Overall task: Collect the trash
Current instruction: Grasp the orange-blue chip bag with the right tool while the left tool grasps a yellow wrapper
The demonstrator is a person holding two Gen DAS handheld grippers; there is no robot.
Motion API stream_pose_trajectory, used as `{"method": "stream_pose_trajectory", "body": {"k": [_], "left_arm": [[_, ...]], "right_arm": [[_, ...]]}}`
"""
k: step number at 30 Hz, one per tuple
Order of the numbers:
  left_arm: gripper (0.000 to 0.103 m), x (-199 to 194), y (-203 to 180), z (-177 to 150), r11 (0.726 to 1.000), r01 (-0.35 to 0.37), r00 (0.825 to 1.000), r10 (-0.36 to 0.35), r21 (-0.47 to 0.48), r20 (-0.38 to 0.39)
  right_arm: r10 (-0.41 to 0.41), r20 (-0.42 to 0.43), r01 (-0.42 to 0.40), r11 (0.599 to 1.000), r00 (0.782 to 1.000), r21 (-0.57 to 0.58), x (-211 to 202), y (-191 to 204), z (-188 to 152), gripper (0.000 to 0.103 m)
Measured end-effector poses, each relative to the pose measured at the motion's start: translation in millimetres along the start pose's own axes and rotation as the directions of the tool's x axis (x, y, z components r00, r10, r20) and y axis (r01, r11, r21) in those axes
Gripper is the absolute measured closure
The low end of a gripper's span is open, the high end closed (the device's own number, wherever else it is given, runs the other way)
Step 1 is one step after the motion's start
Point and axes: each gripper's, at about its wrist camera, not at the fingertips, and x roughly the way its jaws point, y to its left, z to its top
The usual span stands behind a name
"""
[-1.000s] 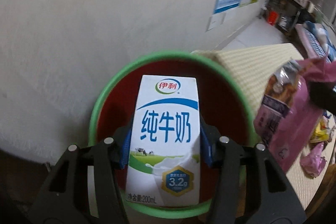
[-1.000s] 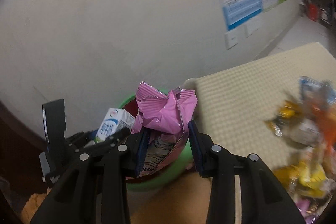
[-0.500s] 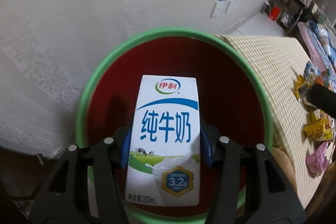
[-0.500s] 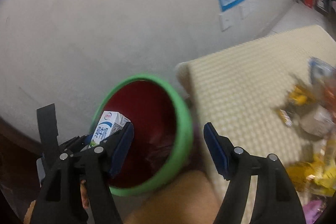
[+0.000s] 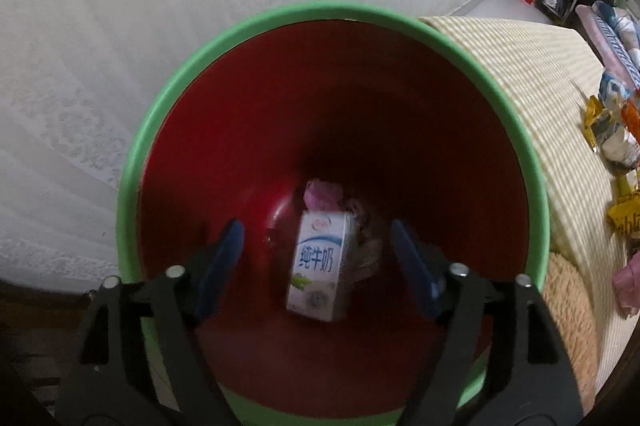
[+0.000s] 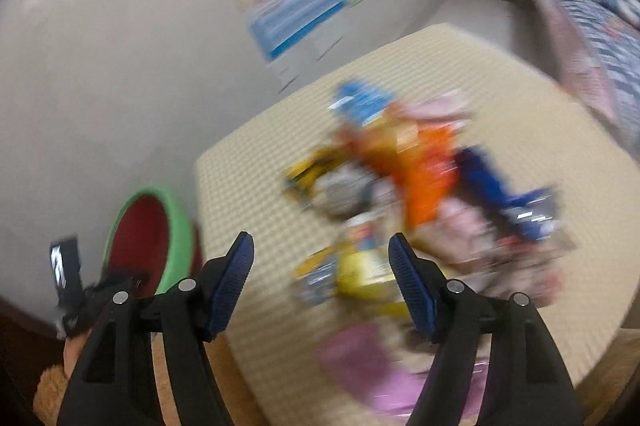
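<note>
Opening left fingers (image 5: 314, 260): we are releasing the milk carton (image 5: 318, 270) inside the bin (image 5: 132, 162).
Right fingers (image 6: 320, 280): we are holding them apart, empty, over blurred wrappers (image 6: 400, 186).

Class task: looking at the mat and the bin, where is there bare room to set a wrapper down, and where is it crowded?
Bare: the mat strip between the green bin and the wrapper pile, and the far corner beyond the pile. Crowded: the pile itself, and the bin's bottom, where the milk carton sits against a pink wrapper.
</note>
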Motion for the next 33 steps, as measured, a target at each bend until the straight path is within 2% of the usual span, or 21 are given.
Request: {"method": "stream_pose_trajectory", "body": {"k": [4, 6, 9, 13, 15, 23, 27, 31, 32, 33], "left_arm": [[0.028, -19, -11, 4, 1.000, -0.003, 0.999, 0.003, 0.014, 0.037], [0.027, -34, -24, 10, 0.999, 0.008, 0.997, -0.011, 0.034, 0.078], [0.026, -53, -48, 17, 0.997, 0.056, 0.991, -0.063, 0.058, 0.121], [0.026, -70, -85, 24, 0.985, 0.145, 0.979, -0.157, 0.096, 0.134], [0.026, -73, -103, 24, 0.978, 0.165, 0.975, -0.181, 0.127, 0.128], [0.026, -78, -163, 22, 0.950, 0.189, 0.972, -0.218, 0.247, 0.093], [0.026, -74, -185, 26, 0.943, 0.192, 0.972, -0.222, 0.273, 0.082], [0.026, -67, -206, 37, 0.934, 0.209, 0.969, -0.238, 0.289, 0.069], [0.026, -64, -213, 41, 0.931, 0.218, 0.967, -0.247, 0.293, 0.065], [0.026, -62, -219, 44, 0.929, 0.225, 0.965, -0.253, 0.295, 0.061]], "right_arm": [[-0.071, 0.097, 0.068, 0.997, 0.993, 0.030, -25, -30, 16, 0.031], [-0.094, 0.113, 0.092, 0.996, 0.989, 0.019, -28, -44, 24, 0.030], [-0.083, 0.121, 0.084, 0.996, 0.989, -0.007, -22, -53, 38, 0.030], [-0.044, 0.082, 0.056, 0.987, 0.996, -0.152, 3, -44, 52, 0.030], [-0.020, 0.052, 0.029, 0.982, 0.998, -0.185, 22, -42, 60, 0.030], [0.058, -0.045, -0.064, 0.985, 0.997, -0.160, 78, -51, 66, 0.030], [0.086, -0.111, -0.100, 0.986, 0.990, -0.131, 94, -56, 62, 0.048], [0.123, -0.077, -0.129, 0.989, 0.989, -0.071, 75, -67, 66, 0.055], [0.138, -0.058, -0.141, 0.989, 0.989, -0.053, 67, -71, 68, 0.071], [0.142, -0.043, -0.143, 0.989, 0.989, -0.036, 57, -74, 70, 0.071]]}}
